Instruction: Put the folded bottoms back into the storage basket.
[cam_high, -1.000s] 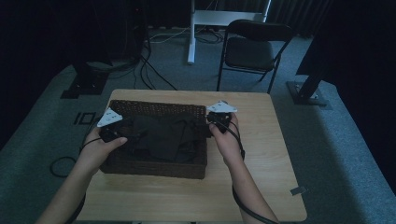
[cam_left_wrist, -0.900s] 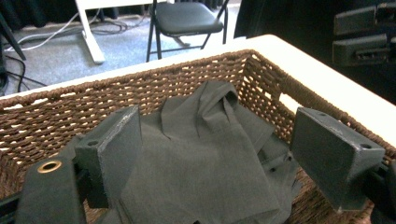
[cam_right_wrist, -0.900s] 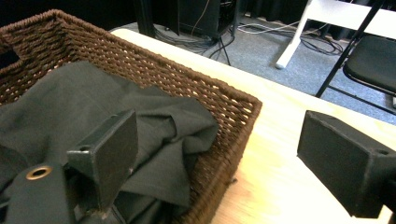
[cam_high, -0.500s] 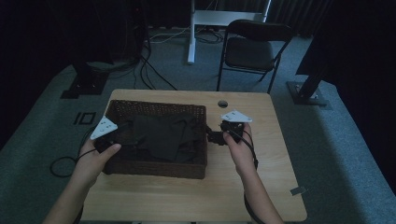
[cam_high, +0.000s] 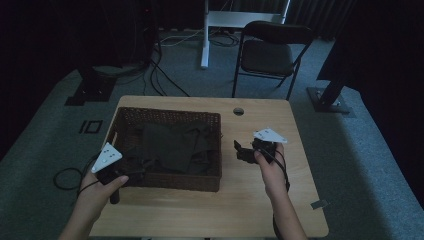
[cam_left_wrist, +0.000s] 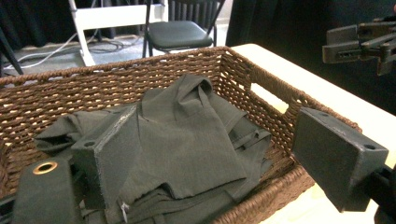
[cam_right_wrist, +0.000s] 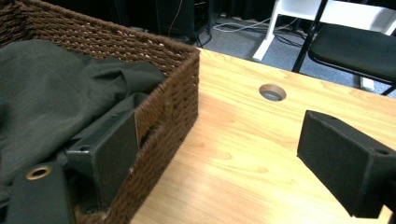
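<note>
A brown wicker basket (cam_high: 170, 112) stands on the left half of the wooden table (cam_high: 260, 200), with a dark grey-green cloth (cam_high: 172, 142) crumpled inside. My left gripper (cam_high: 131, 167) is at the basket's near left corner, open. In the left gripper view the cloth (cam_left_wrist: 187, 135) lies between its wide-apart jaws, with the basket (cam_left_wrist: 140, 79) around it; nothing is held. My right gripper (cam_high: 242, 150) hovers open over bare table just right of the basket. In the right gripper view its left jaw stands against the basket's wall (cam_right_wrist: 173, 93), and the cloth (cam_right_wrist: 46, 93) shows at the left.
A round cable hole (cam_high: 238, 111) sits in the tabletop behind the right gripper. The table's right half and front strip are bare wood. A black folding chair (cam_high: 272, 50) and a white desk leg (cam_high: 205, 35) stand beyond the table. Cables (cam_high: 65, 177) lie on the floor.
Both grippers have left the basket's sides. The left one drew back to the near left corner; the right one moved right and nearer, off the basket.
</note>
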